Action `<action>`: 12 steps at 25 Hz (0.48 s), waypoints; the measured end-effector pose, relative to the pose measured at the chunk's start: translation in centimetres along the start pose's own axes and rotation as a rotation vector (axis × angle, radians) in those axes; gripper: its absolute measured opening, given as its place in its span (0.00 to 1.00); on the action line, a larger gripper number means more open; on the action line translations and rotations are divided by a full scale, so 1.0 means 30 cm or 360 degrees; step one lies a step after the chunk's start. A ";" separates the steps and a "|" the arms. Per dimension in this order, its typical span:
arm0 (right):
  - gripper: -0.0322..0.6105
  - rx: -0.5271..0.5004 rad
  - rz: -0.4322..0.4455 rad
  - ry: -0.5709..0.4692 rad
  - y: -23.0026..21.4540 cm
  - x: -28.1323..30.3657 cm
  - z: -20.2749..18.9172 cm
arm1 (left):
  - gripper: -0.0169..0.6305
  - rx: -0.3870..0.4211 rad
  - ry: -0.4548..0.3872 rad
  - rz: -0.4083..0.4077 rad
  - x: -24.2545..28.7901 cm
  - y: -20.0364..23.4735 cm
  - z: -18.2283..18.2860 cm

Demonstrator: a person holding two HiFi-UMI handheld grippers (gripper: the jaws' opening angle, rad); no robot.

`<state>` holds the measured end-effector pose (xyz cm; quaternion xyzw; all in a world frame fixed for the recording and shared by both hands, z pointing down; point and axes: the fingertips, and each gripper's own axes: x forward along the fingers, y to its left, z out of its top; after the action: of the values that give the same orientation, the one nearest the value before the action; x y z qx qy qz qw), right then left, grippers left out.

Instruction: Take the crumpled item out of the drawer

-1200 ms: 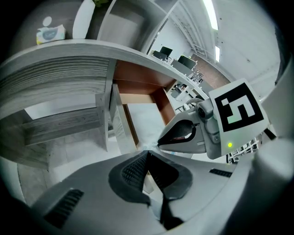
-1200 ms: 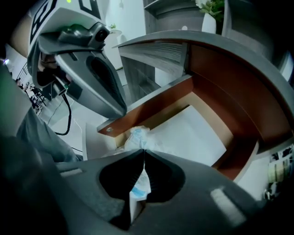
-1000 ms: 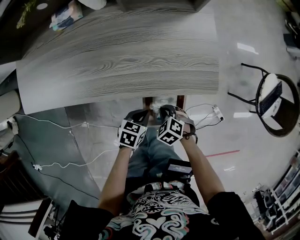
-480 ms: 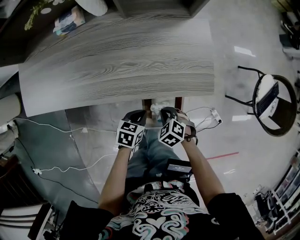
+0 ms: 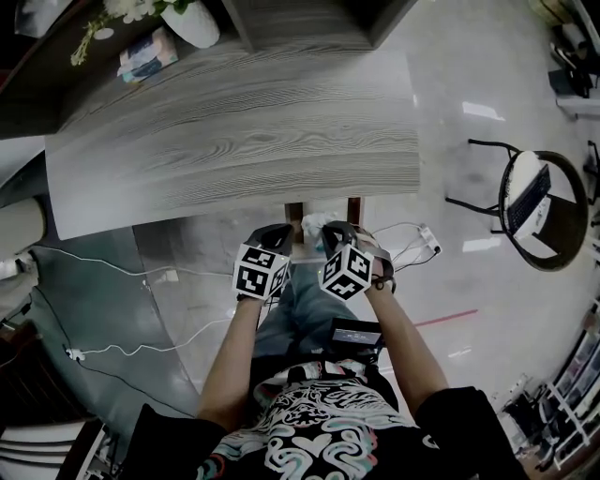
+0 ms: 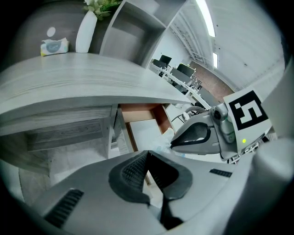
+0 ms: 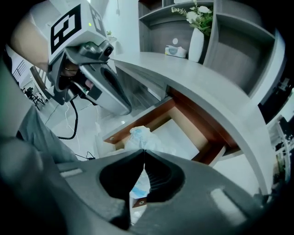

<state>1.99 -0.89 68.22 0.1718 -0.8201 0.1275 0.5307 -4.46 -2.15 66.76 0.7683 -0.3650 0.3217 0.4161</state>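
The crumpled item [image 7: 138, 136], a white and pale blue wad, hangs at the tips of my right gripper [image 7: 144, 150], which is shut on it. The wad sits over the front wall of the open drawer [image 7: 138, 120], whose white bottom shows behind it. In the head view the crumpled item [image 5: 316, 225] lies between both grippers at the drawer [image 5: 294, 210] under the desk edge. My left gripper [image 6: 147, 154] is shut with nothing in it, just left of the right gripper [image 6: 197, 135]. The left gripper view shows the crumpled item [image 6: 164, 140] only in part.
The grey wood-grain desk [image 5: 234, 131] overhangs the drawer. A white vase with flowers [image 5: 192, 19] and a tissue pack [image 5: 145, 56] stand at its back left. A round stool [image 5: 534, 206] is to the right. Cables [image 5: 141, 272] and a power strip [image 5: 427, 234] lie on the floor.
The crumpled item has come toward me, away from the desk edge, with my right gripper. Both grippers have drawn back slightly, and the head view has shifted to show more of the desk's back.
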 end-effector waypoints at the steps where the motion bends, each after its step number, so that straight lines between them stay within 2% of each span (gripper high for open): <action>1: 0.07 0.0012 -0.0007 -0.0006 -0.001 -0.009 0.001 | 0.03 0.0005 -0.0002 0.0000 -0.004 -0.002 0.001; 12: 0.07 0.0095 -0.0071 -0.0065 -0.029 -0.090 0.030 | 0.03 0.0057 -0.0049 -0.0002 -0.045 -0.018 0.039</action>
<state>2.62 -1.64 65.41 0.2083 -0.8226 0.1366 0.5112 -4.49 -2.56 64.93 0.7807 -0.3650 0.3160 0.3969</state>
